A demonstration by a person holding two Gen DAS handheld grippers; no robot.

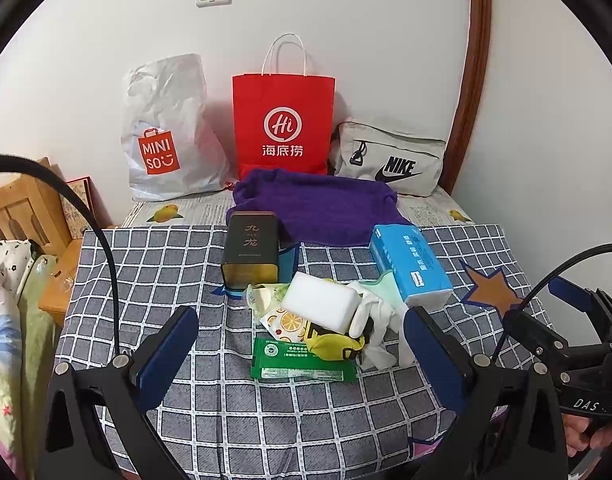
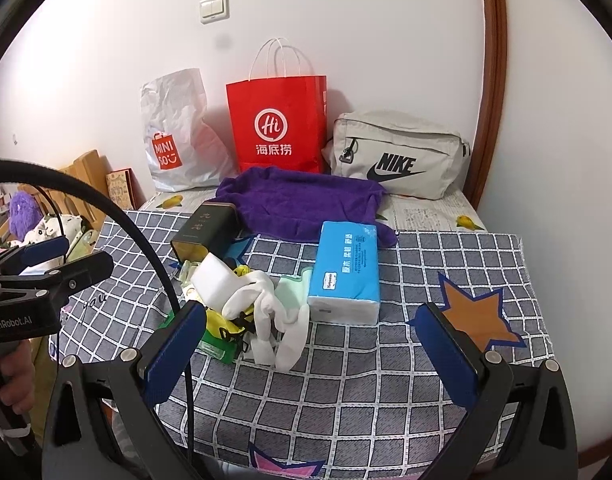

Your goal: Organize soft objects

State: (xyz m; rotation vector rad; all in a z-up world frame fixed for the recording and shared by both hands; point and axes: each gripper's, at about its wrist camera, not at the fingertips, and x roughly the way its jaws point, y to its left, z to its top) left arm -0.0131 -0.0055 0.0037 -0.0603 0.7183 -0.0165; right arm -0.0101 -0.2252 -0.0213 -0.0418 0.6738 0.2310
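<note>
A pile lies mid-table on the checked cloth (image 1: 153, 280): a white sponge block (image 1: 320, 300), white socks (image 1: 380, 320), a yellow pouch (image 1: 336, 346), a green wipes pack (image 1: 301, 364) and a blue tissue pack (image 1: 410, 262). A purple towel (image 1: 318, 208) lies behind, beside a dark tin (image 1: 249, 248). My left gripper (image 1: 301, 340) is open, just short of the pile. My right gripper (image 2: 310, 336) is open, near the socks (image 2: 273, 316) and tissue pack (image 2: 346, 272). Both are empty.
Against the wall stand a white Miniso bag (image 1: 165, 132), a red paper bag (image 1: 283, 120) and a grey Nike pouch (image 1: 390, 156). A wooden bed frame and bedding (image 1: 9, 260) lie left. The right gripper shows in the left view (image 1: 578, 336).
</note>
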